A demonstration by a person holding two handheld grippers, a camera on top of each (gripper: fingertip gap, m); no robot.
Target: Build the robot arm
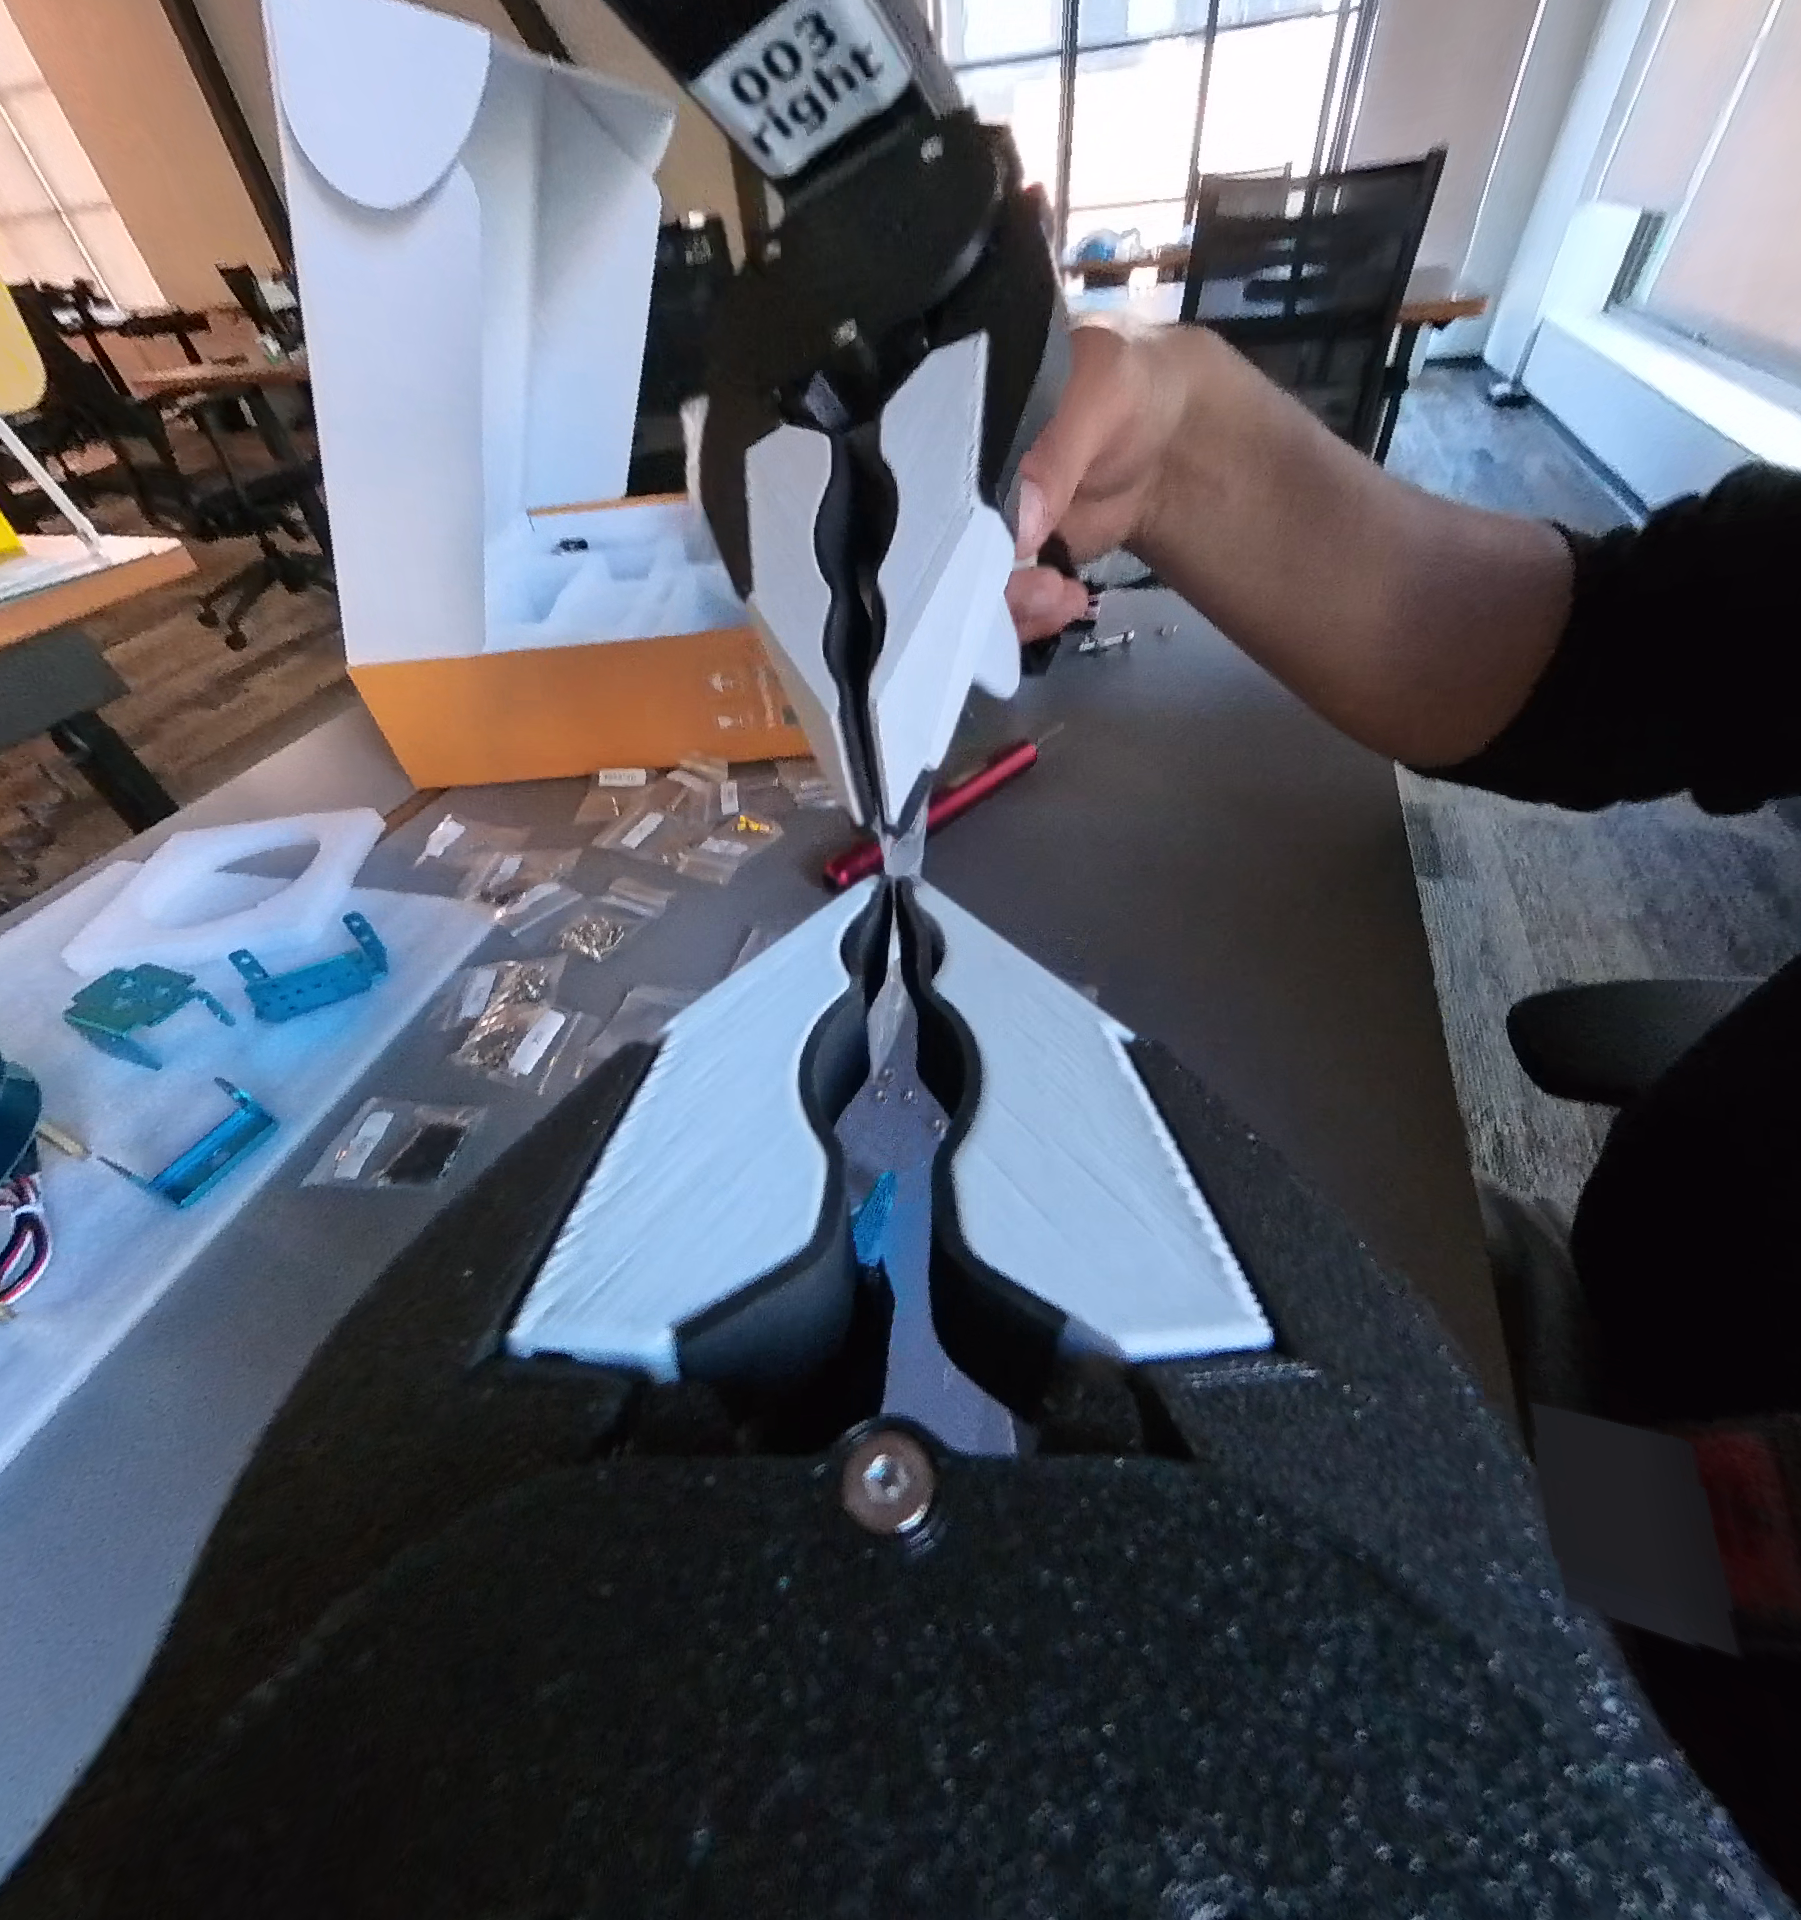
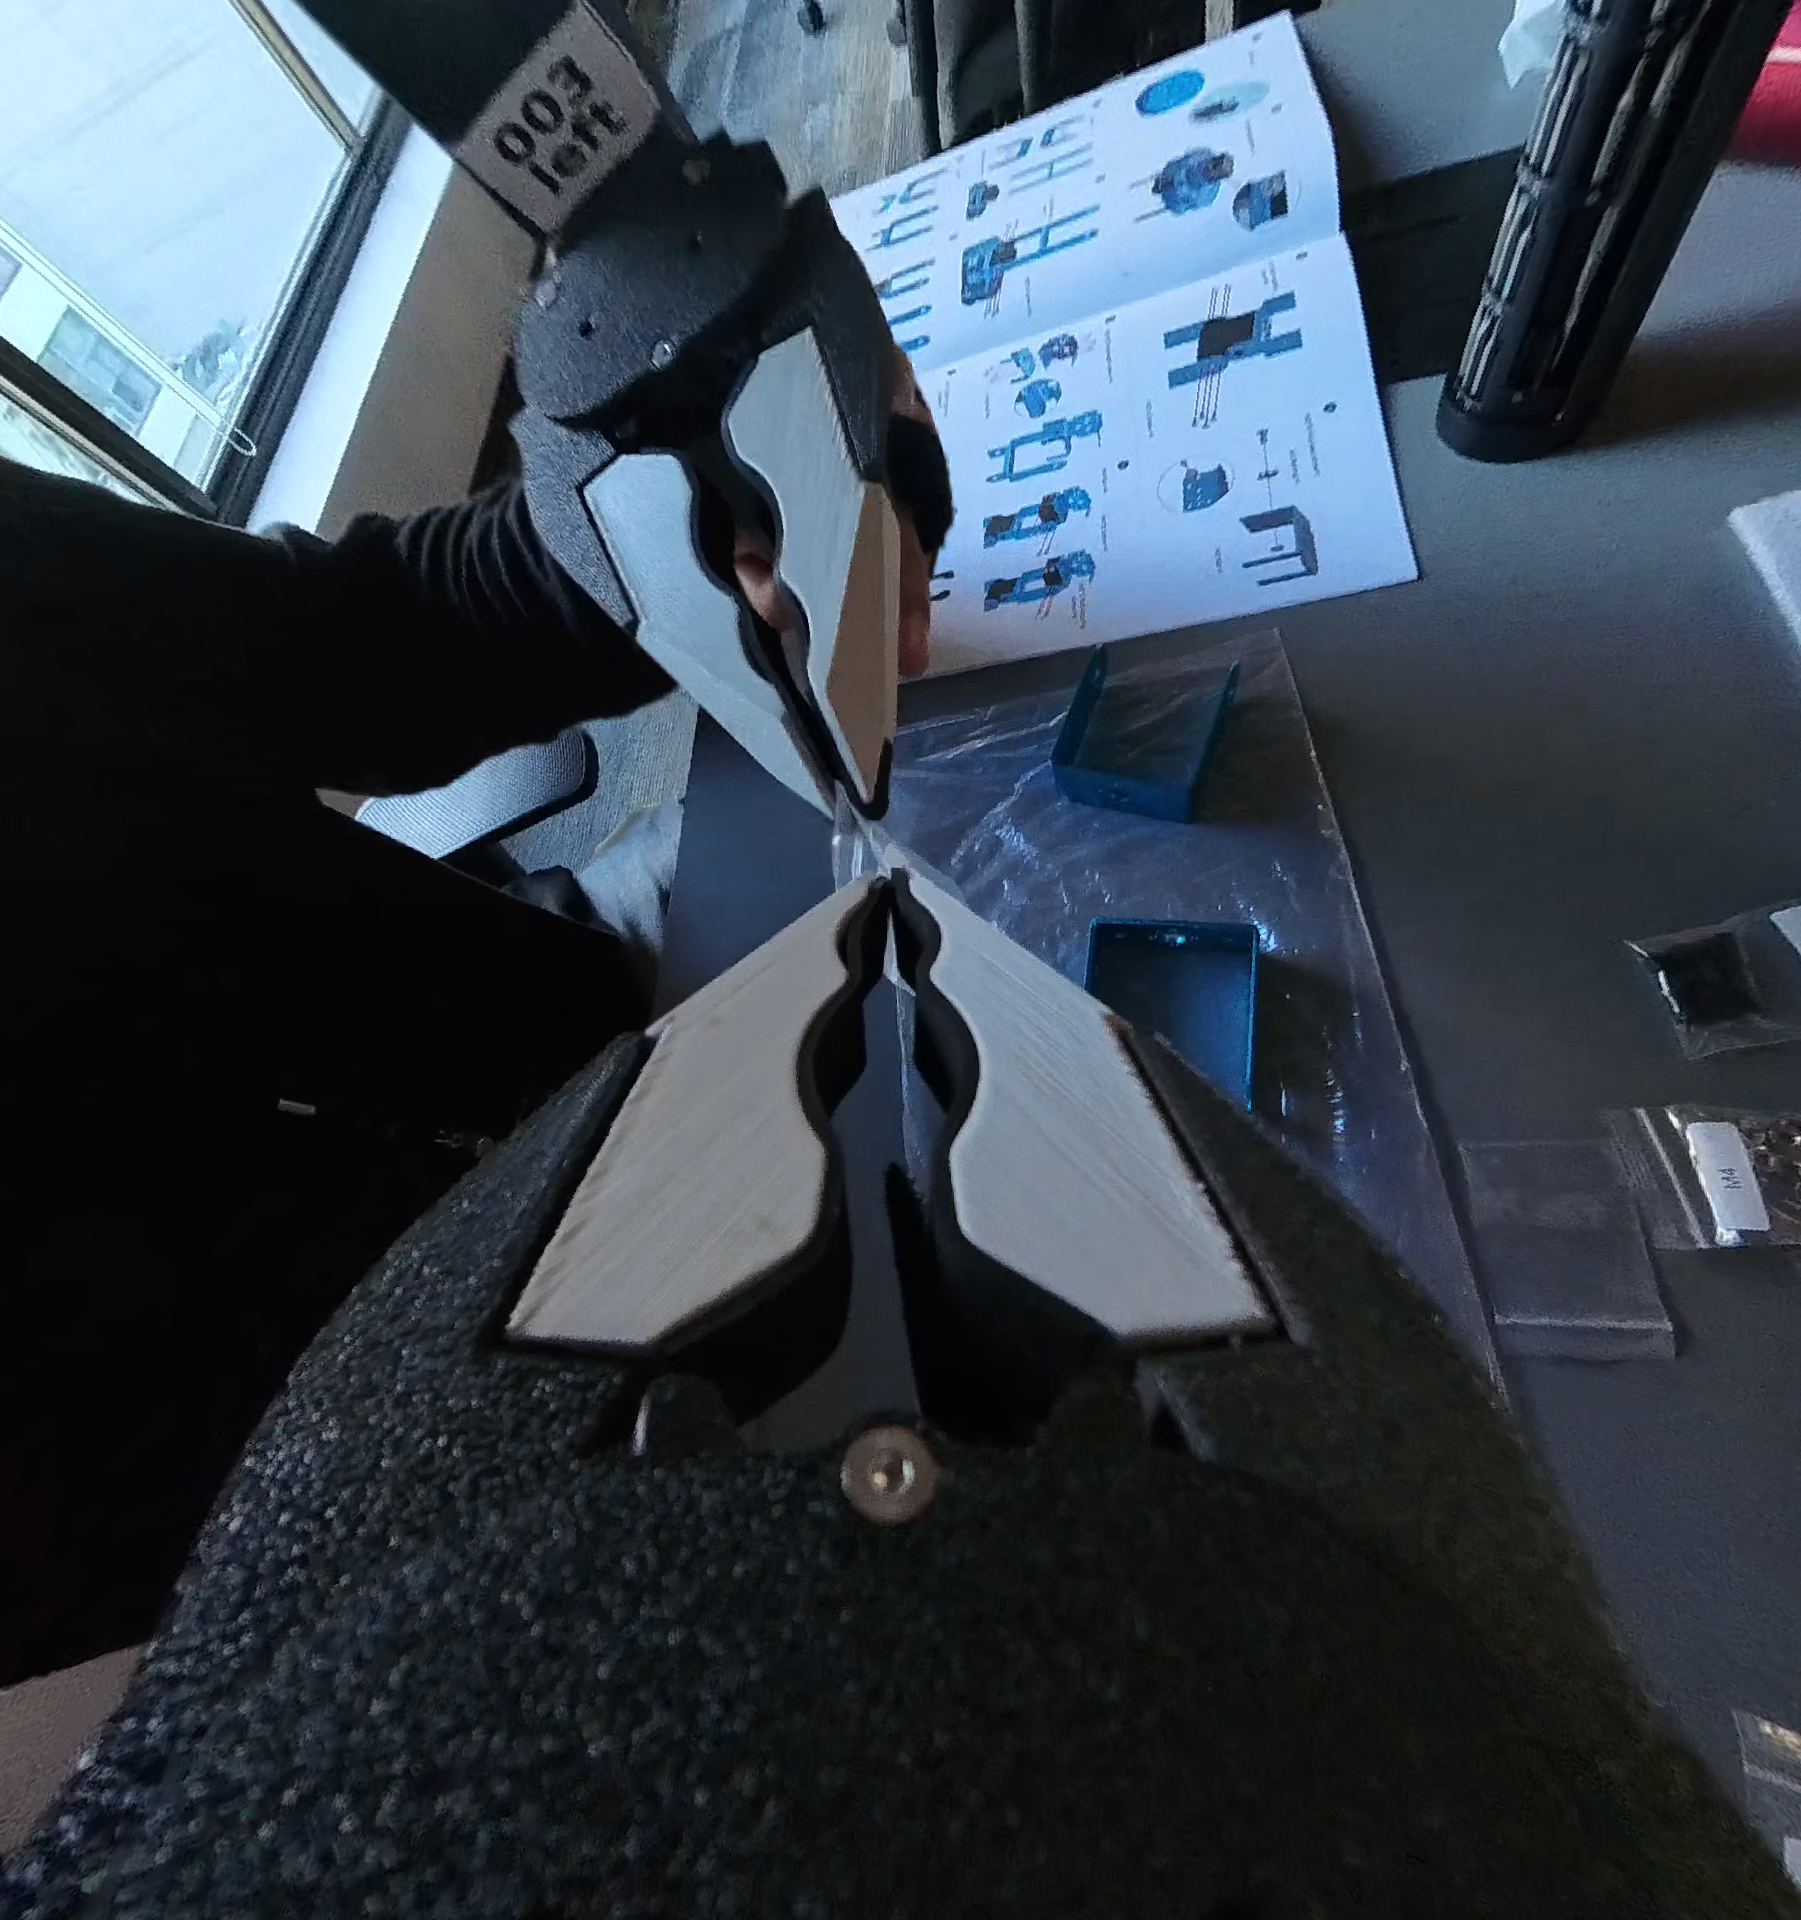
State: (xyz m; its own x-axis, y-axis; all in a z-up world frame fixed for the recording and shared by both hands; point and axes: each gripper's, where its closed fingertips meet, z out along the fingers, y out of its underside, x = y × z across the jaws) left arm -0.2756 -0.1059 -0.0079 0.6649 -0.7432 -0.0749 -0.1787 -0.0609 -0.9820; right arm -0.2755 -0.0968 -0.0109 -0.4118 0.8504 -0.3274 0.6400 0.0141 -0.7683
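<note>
My left gripper (image 1: 891, 896) and my right gripper (image 1: 888, 826) meet tip to tip above the dark table (image 1: 1239, 883). Both are shut on the same clear plastic bag (image 1: 901, 854), and a strip of it runs back between the left fingers. In the right wrist view my right gripper (image 2: 891, 885) pinches the bag's near edge and the left gripper (image 2: 856, 802) pinches it just beyond. The bag (image 2: 1083, 862) spreads out to the right over the table. Two blue metal brackets (image 2: 1171, 987) (image 2: 1145, 748) show at the bag; I cannot tell whether they are inside it.
An open white and orange box (image 1: 584, 707) stands at the back left. Small bags of screws (image 1: 522, 997), a red screwdriver (image 1: 979, 779) and blue brackets (image 1: 304, 977) on white foam (image 1: 200, 894) lie nearby. An instruction booklet (image 2: 1135, 364) and a black cylinder (image 2: 1602, 208) lie farther off. Less than 4 cm separates the two grippers' tips. The black cylinder (image 2: 1602, 208) is about equally far from each gripper, around 30 centimetres.
</note>
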